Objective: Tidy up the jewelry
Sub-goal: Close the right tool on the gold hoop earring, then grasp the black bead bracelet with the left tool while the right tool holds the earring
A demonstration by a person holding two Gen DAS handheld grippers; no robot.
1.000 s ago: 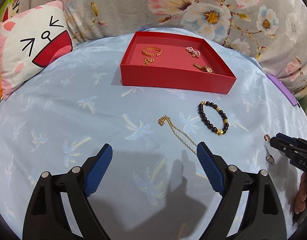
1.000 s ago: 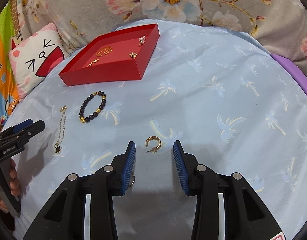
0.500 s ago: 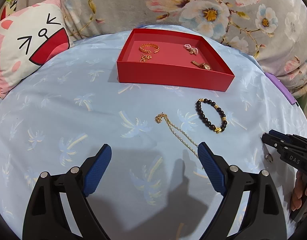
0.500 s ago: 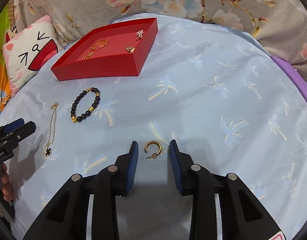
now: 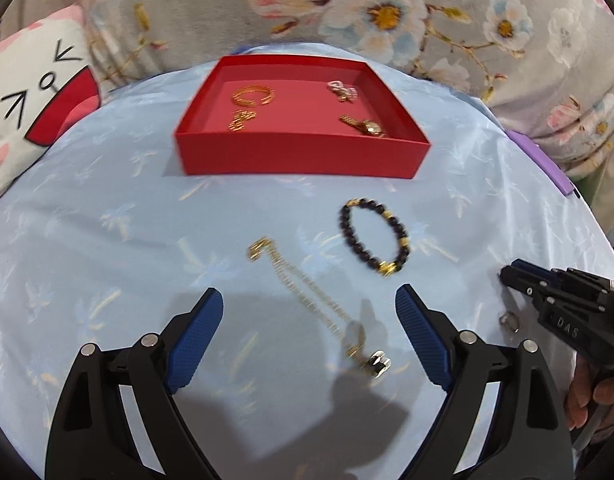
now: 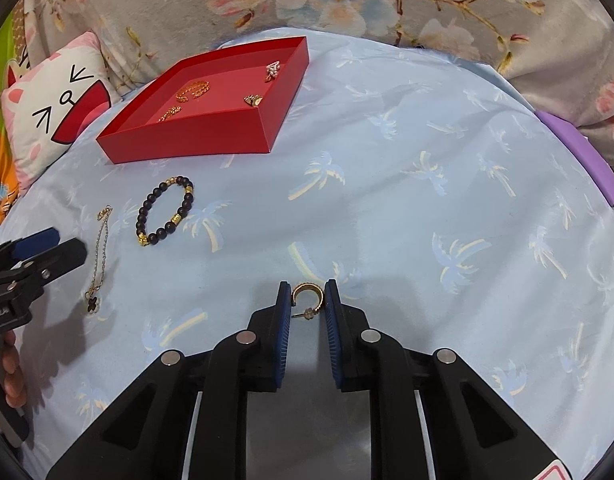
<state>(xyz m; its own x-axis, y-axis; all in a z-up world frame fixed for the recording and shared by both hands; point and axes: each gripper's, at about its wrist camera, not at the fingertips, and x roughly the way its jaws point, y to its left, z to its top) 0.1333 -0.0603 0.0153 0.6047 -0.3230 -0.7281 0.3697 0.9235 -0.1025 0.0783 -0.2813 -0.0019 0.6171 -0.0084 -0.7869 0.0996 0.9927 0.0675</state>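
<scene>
Now, gold hoop earring (image 6: 305,298), clamped in right hand-held gripper (image 6: 307,312)

Bright light, blurred left view

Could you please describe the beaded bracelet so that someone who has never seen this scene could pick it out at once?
Find the red tray on the pale blue palm-print cloth. On the cloth just in front of the tray lies the beaded bracelet, beside a thin gold chain necklace. It is the only loop of dark round beads, broken by a few gold ones; every other piece is gold or pale.
</scene>
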